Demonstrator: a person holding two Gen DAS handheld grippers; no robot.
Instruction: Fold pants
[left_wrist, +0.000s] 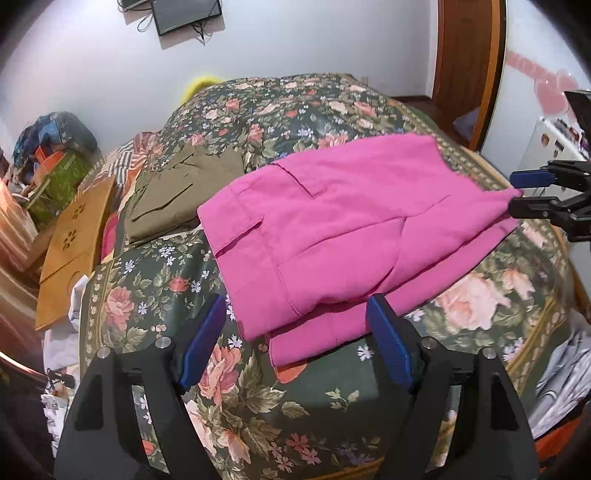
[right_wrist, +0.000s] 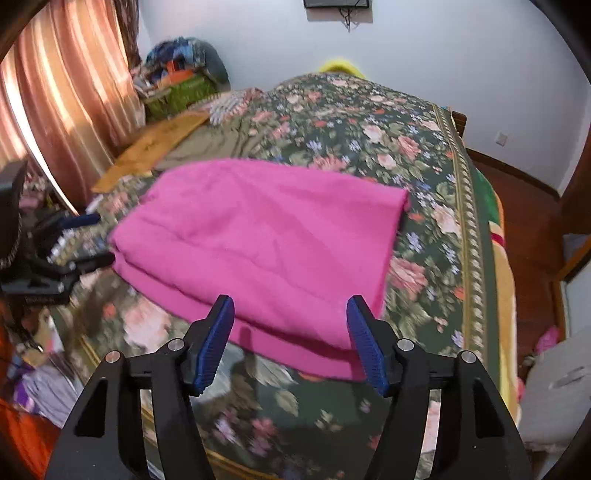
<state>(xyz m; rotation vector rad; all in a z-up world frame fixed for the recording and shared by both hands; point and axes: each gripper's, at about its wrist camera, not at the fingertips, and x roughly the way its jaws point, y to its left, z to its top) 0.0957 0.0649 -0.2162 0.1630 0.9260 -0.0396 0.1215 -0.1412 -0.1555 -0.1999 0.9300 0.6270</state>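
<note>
The pink pants (left_wrist: 351, 236) lie folded in layers on the floral bedspread (left_wrist: 229, 391). They also show in the right wrist view (right_wrist: 258, 240). My left gripper (left_wrist: 295, 339) is open and empty, just short of the near folded edge. My right gripper (right_wrist: 290, 339) is open and empty, at the near edge of the pink pants. The right gripper shows in the left wrist view (left_wrist: 517, 190) at the far right tip of the pants. The left gripper shows at the left of the right wrist view (right_wrist: 98, 240).
Folded olive pants (left_wrist: 177, 199) lie on the bed beyond the pink ones. A wooden board (left_wrist: 74, 240) and a pile of bags (left_wrist: 55, 155) are at the bed's left. A curtain (right_wrist: 55, 110) hangs at the left. A wooden floor (right_wrist: 524, 206) lies right of the bed.
</note>
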